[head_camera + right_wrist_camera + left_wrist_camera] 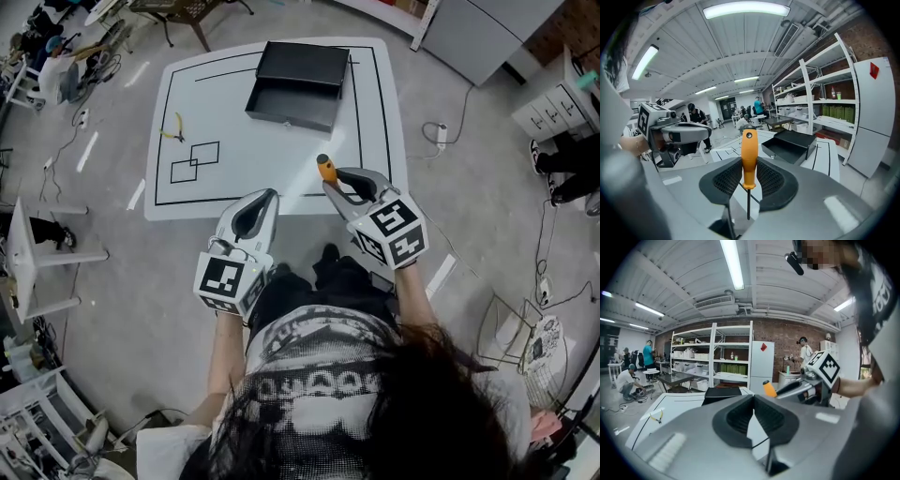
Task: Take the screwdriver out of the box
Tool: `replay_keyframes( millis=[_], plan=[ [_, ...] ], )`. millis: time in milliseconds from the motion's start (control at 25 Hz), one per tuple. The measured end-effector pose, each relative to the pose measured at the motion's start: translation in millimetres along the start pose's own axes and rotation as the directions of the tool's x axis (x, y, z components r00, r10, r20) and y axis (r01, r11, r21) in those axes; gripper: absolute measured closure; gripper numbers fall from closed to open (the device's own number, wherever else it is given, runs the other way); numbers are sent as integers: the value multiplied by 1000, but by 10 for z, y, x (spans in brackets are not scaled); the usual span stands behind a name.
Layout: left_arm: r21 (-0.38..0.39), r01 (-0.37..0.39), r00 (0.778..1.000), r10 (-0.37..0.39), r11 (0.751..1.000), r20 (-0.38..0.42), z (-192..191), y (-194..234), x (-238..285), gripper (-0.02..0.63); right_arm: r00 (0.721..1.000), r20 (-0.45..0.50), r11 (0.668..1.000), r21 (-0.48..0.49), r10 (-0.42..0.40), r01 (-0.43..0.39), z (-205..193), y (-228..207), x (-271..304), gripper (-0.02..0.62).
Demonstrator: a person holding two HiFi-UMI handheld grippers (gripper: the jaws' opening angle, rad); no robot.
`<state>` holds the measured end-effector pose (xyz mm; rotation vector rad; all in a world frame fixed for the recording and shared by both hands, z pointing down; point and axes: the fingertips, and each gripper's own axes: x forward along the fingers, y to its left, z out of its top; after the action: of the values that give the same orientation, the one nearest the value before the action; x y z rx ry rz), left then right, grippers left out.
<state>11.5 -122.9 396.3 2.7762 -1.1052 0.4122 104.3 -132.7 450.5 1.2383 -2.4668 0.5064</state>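
Note:
The screwdriver (325, 169) has an orange handle and a thin dark shaft. My right gripper (331, 184) is shut on it above the near edge of the white table (234, 173). In the right gripper view the screwdriver (749, 157) stands upright between the pads, handle up. The black box (298, 80) lies open at the table's far side, its lid raised behind it, and looks empty inside. My left gripper (271, 195) hovers at the table's near edge, left of the right one. It is shut with nothing between its jaws (753, 398).
Yellow-handled pliers (172, 131) lie on the table's left side beside two drawn squares. Black lines frame the tabletop. Cables run over the floor to the right (441, 131). White shelving (825, 103) and a white fridge (761, 363) stand beyond the table, with people working further off.

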Motion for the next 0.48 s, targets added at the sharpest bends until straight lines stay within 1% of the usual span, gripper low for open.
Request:
replay_keyframes(
  millis=[280, 480],
  plan=[
    [7, 41, 999, -41, 999, -8, -105, 56, -222, 606, 999, -4, 998, 39, -42, 42, -97, 224, -25, 491],
    [25, 85, 996, -85, 996, -18, -225, 132, -542, 606, 995, -10, 993, 70, -95, 95, -190, 529, -48, 491]
  ],
)
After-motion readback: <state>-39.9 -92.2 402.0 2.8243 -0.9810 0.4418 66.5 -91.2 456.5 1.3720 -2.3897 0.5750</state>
